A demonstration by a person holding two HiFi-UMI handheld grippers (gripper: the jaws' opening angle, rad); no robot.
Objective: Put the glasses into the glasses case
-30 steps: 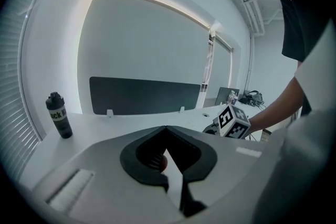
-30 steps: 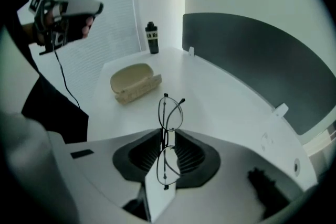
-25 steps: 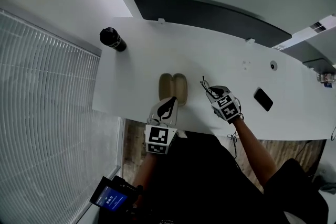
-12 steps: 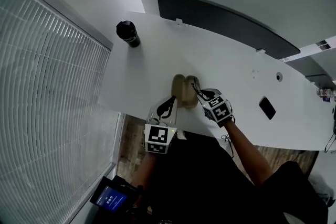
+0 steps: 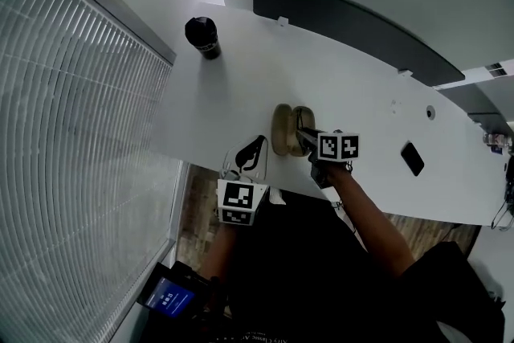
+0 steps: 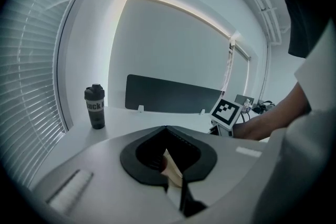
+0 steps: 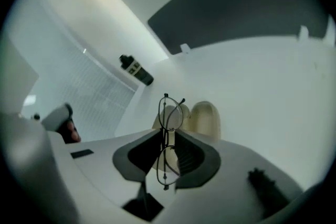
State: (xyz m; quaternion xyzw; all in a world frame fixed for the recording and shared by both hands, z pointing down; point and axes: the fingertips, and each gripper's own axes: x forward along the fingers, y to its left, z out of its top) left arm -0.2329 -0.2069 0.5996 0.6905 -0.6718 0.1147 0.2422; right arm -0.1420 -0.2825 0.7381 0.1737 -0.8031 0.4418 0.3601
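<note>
Tan and lying open on the white table [image 5: 233, 84], the glasses case [image 5: 283, 128] is sitting right beneath the right gripper [image 5: 309, 139]. Its jaws are standing partly open and pinching the thin wire glasses [image 7: 166, 136] around the middle, one lens poking out past the fingertips above the case. Whether the frame is touching the case, I can't quite tell. The left gripper [image 5: 251, 159] is hanging near the table's front edge, beside the case, jaws drawn together on nothing. A dark bottle [image 5: 202, 36] is standing by the blinds.
</note>
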